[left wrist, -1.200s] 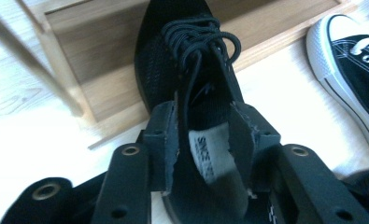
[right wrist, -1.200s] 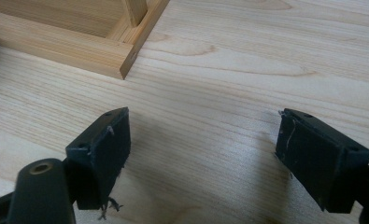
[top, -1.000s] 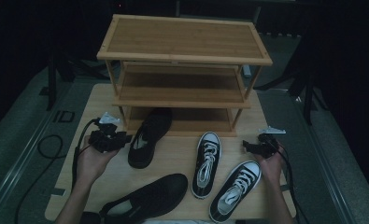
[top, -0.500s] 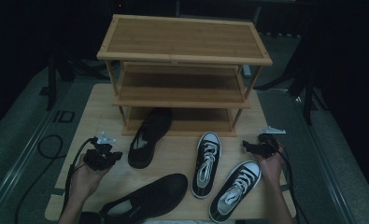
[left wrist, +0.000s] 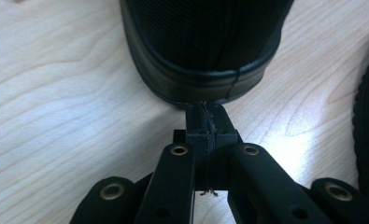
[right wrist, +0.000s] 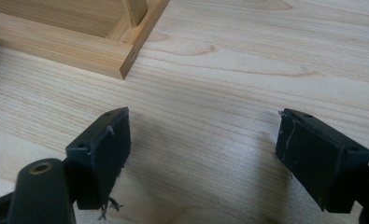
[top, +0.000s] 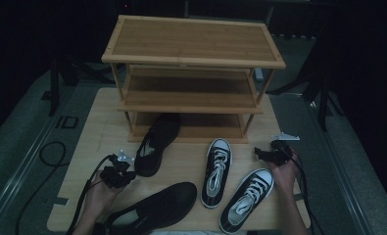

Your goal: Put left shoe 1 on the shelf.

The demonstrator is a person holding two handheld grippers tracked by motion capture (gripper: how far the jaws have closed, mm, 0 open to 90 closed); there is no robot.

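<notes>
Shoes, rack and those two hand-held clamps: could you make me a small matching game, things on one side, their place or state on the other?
Things:
1. black shoe
2. wooden rack
3. left gripper
4. right gripper

States:
A. jaws wide apart, nothing between
B. toe under the lowest shelf
C. jaws shut, at a black shoe's heel
D. three shelves, nothing on top

Pairs: 1-B, 2-D, 3-C, 4-A

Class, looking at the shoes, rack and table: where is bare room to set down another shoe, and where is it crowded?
Free: the rack's top and middle shelves, and the table left of the rack. Crowded: the front strip holding two black shoes and two sneakers.
</notes>
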